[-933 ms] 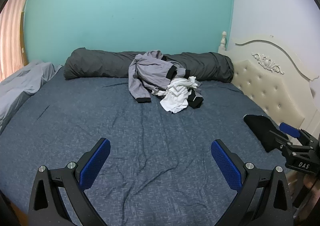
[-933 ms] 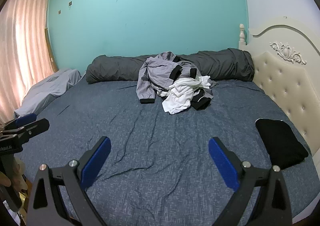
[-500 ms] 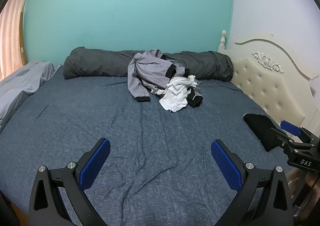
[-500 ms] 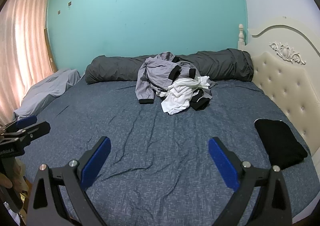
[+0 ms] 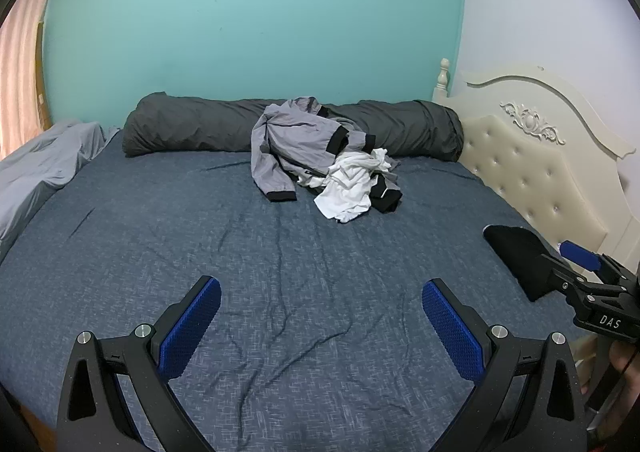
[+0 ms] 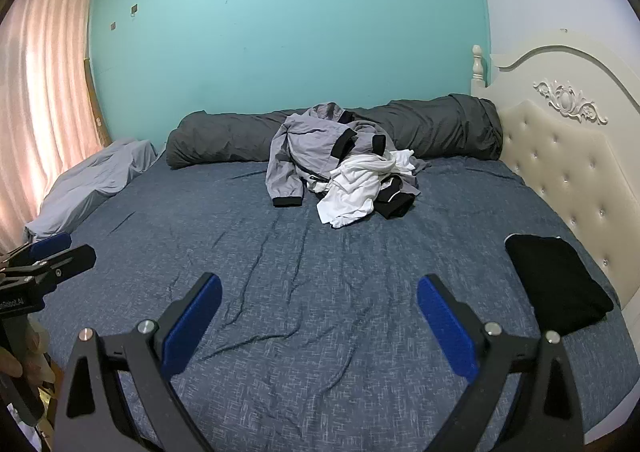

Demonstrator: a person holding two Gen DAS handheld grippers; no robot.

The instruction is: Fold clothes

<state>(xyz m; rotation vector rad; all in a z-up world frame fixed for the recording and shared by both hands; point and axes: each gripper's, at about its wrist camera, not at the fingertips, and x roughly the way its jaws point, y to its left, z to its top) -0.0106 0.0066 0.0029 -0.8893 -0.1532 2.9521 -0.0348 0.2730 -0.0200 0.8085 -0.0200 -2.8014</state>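
Both hand-held grippers, left hand-held gripper [image 5: 320, 316] and right hand-held gripper [image 6: 318, 314], gape wide, holding nothing. Clothes pile [image 5: 326, 164] lies far ahead on the bed [image 5: 160, 244]; black folded garment [image 6: 556, 284] just right of the right one. Step looks like reach-for-next-garment; next move needs both reaching forward to the pile.

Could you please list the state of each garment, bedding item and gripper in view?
Grey jacket with black cuffs: crumpled, unfolded.
White shirt: crumpled, unfolded, beside the jacket.
Black garment: folded flat near the headboard.
Dark grey duvet: rolled along the wall.
Left gripper: open, empty.
Right gripper: open, empty.
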